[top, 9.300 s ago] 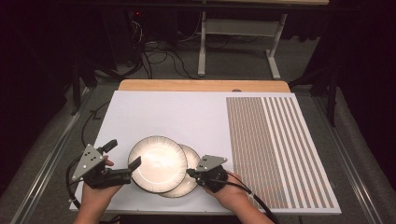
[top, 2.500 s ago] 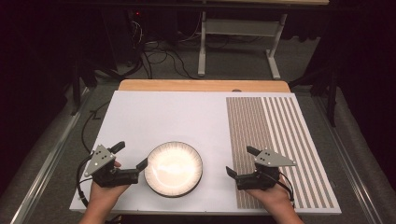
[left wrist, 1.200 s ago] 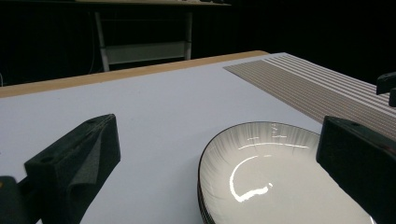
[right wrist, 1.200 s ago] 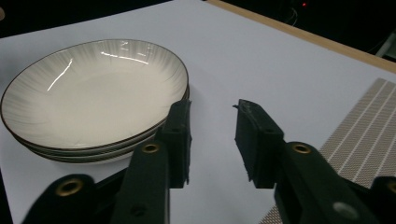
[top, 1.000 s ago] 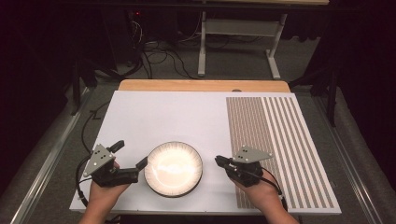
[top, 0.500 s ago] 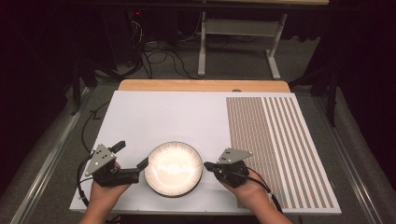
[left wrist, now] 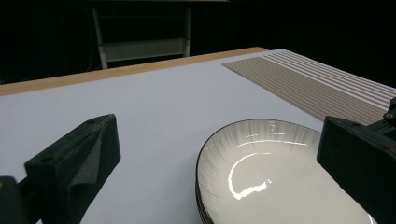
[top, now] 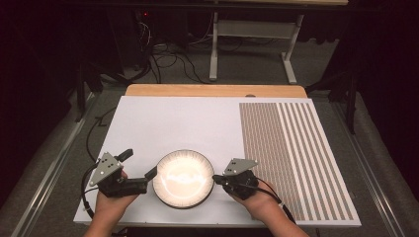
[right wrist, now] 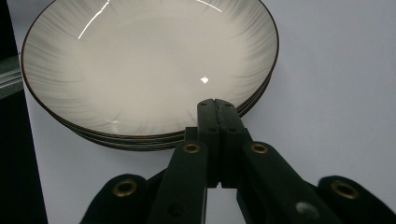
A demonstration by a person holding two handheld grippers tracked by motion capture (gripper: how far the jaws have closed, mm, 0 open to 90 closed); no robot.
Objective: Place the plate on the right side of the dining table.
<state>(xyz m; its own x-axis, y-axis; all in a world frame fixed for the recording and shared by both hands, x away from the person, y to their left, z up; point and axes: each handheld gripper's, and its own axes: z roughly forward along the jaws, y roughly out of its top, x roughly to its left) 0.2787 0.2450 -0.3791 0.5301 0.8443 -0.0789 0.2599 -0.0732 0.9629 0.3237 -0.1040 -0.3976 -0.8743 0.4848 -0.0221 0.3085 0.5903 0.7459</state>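
High view: a stack of white, dark-rimmed plates [top: 183,178] lies on the counter [top: 178,123] between the left gripper [top: 140,170] and right gripper [top: 216,177]; the right gripper has moved in from well apart to the rim.

Left gripper view: jaws spread wide, empty, the plates [left wrist: 275,172] just ahead between them.

Right gripper view: jaws pressed together, tips at the near rim of the plates [right wrist: 144,60]; whether they pinch it cannot be told.
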